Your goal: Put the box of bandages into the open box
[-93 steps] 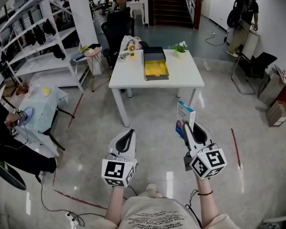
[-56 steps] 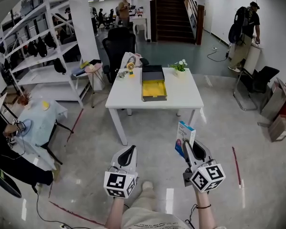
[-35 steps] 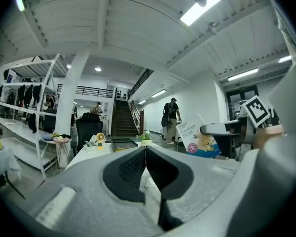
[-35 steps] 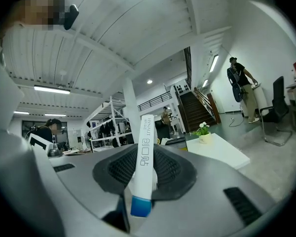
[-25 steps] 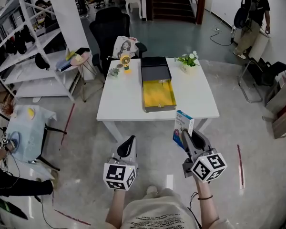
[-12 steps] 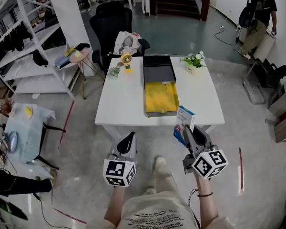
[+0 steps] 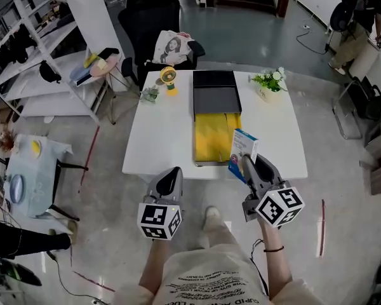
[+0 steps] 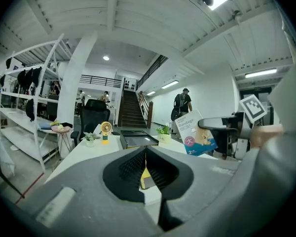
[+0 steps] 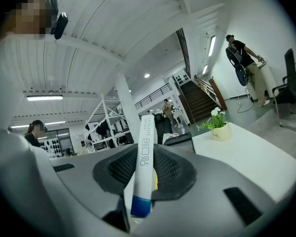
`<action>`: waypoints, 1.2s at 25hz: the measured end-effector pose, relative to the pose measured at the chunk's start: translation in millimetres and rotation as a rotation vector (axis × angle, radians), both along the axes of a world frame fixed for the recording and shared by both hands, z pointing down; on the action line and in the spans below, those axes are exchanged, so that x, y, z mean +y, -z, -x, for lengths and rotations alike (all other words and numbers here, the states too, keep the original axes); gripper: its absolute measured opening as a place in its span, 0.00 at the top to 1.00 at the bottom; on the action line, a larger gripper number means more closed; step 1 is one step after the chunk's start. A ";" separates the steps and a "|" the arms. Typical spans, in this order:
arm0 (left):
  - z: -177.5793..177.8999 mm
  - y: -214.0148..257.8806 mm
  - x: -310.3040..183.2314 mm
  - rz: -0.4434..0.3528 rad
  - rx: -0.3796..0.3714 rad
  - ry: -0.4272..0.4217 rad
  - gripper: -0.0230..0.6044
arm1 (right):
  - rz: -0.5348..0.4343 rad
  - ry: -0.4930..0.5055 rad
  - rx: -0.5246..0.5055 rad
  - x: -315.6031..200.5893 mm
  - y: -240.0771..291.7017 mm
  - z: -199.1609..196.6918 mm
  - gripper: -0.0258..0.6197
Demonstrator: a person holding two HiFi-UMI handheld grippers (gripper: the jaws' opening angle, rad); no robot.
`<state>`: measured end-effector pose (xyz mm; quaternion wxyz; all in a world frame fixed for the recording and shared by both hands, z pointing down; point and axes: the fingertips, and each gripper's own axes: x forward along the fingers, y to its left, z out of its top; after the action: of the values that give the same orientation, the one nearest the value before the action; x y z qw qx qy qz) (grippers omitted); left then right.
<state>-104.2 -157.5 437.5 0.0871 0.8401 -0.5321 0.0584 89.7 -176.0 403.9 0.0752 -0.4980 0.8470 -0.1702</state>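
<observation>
The bandage box (image 7: 242,150), white and blue, stands upright in my right gripper (image 7: 246,164), which is shut on its lower end. In the head view it hangs over the front edge of the white table (image 7: 162,138), just right of the open box (image 7: 214,135) with its yellow inside and black lid (image 7: 216,94). The right gripper view shows the bandage box (image 9: 144,152) edge-on between the pads. My left gripper (image 7: 172,174) is shut and empty, left of the open box and short of the table's edge. From the left gripper view, the bandage box (image 8: 194,133) is at the right.
On the table are a small yellow fan (image 7: 170,79), a tiny plant (image 7: 150,94) and a potted plant (image 7: 272,81). A black office chair (image 7: 149,18) stands behind it, shelving (image 7: 32,62) at the left, and a person (image 7: 362,8) at the far right.
The view has closed in on the table. Both grippers now reach its front edge, and the bandage box has come up beside the open box's right front corner.
</observation>
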 end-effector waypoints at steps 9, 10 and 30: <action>-3.7 -19.5 -61.9 0.075 0.013 0.045 0.93 | 0.082 0.045 -0.045 -77.0 -17.3 3.2 0.82; -4.2 -23.0 -67.2 0.085 0.013 0.050 0.93 | 0.094 0.053 -0.048 -84.5 -20.8 4.8 0.82; -2.8 -94.9 -136.0 0.294 0.050 0.149 0.93 | 0.496 0.283 -0.157 -176.2 -113.2 55.4 0.82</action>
<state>-101.4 -293.5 532.4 0.2262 0.7776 -0.5766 0.1082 34.3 -352.3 517.1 -0.0079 -0.3635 0.8322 -0.4187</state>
